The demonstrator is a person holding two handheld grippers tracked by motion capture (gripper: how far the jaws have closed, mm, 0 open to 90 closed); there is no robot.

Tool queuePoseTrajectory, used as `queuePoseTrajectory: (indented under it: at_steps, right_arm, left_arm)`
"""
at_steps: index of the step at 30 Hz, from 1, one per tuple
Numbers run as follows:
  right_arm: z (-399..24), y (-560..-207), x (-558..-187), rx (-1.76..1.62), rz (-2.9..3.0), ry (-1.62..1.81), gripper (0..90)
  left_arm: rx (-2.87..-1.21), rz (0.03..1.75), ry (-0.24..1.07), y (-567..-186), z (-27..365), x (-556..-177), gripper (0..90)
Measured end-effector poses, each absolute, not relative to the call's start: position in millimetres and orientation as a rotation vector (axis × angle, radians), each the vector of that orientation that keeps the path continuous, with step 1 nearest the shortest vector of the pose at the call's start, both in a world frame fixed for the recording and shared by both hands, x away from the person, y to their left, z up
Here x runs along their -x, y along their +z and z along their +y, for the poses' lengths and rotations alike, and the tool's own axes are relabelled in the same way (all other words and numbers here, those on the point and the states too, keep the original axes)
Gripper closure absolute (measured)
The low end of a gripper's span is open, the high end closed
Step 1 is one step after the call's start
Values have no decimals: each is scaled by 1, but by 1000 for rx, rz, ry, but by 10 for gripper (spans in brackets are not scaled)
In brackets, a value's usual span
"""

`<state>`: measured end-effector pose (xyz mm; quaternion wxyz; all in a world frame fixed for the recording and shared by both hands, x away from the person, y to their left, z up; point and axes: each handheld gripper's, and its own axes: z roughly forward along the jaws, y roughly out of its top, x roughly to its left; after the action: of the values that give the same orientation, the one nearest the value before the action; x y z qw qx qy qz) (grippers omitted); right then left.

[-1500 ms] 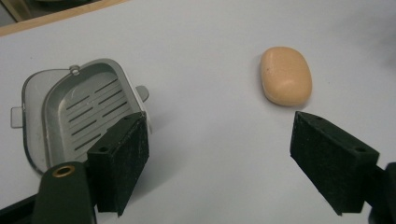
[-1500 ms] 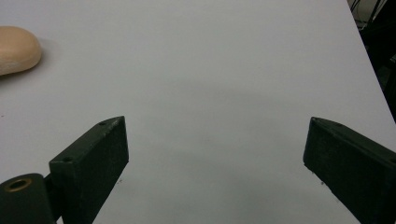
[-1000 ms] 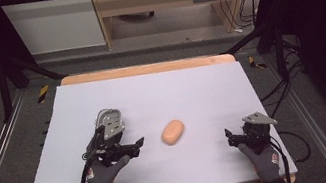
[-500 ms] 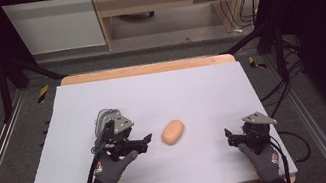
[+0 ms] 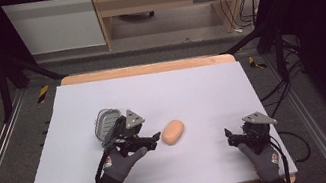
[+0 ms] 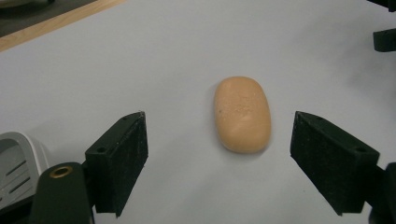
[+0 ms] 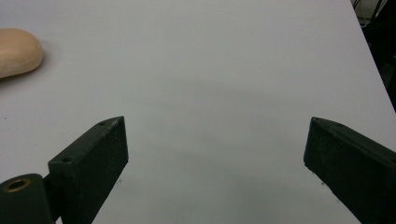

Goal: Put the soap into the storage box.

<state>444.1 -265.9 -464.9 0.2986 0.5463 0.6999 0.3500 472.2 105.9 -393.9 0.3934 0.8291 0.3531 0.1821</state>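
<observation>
Left claw lined up on the soap — right claw stood well off.

The tan soap bar (image 5: 172,132) lay near the middle of the desk (image 5: 189,81), a little toward its near edge, with the left gripper (image 5: 152,141) just beside it on the left-edge side. In the left gripper view the bar (image 6: 242,114) sat ahead of and between the wide-open, empty jaws, its long axis running along their reach — so they would close across its short width. The right gripper (image 5: 230,138), also spread open and holding nothing, waited toward the near right corner. A grey soap dish (image 5: 107,123) lay behind the left hand.
</observation>
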Motion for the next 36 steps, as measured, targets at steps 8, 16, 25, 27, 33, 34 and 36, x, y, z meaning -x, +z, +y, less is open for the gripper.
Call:
queuePoseTrajectory:
  at_steps: [8, 16, 25, 27, 33, 34, 36]
  right_arm:
    - [-265, -465, -444, -1448, 1867, 937, 65]
    - [-265, -465, -443, -1444, 1869, 938, 65]
    - [-264, -465, -443, -1435, 1873, 952, 63]
    - [-264, -465, -443, -1434, 1875, 957, 62]
    - [-264, -465, -443, -1433, 1870, 954, 61]
    - [-264, -465, -443, -1433, 1868, 953, 60]
    - [-265, -465, -443, -1434, 1870, 949, 60]
  left_arm:
    - [-2133, 884, 440, -398, 93, -477, 191]
    - [-2166, 870, 415, -404, 80, -482, 194]
    - [-2201, 860, 389, -411, 66, -488, 201]
    - [-2206, 859, 382, -412, 64, -489, 201]
    - [-2215, 865, 374, -415, 57, -493, 201]
    - [-2218, 863, 371, -416, 56, -493, 201]
    - [-2220, 866, 365, -418, 53, -495, 201]
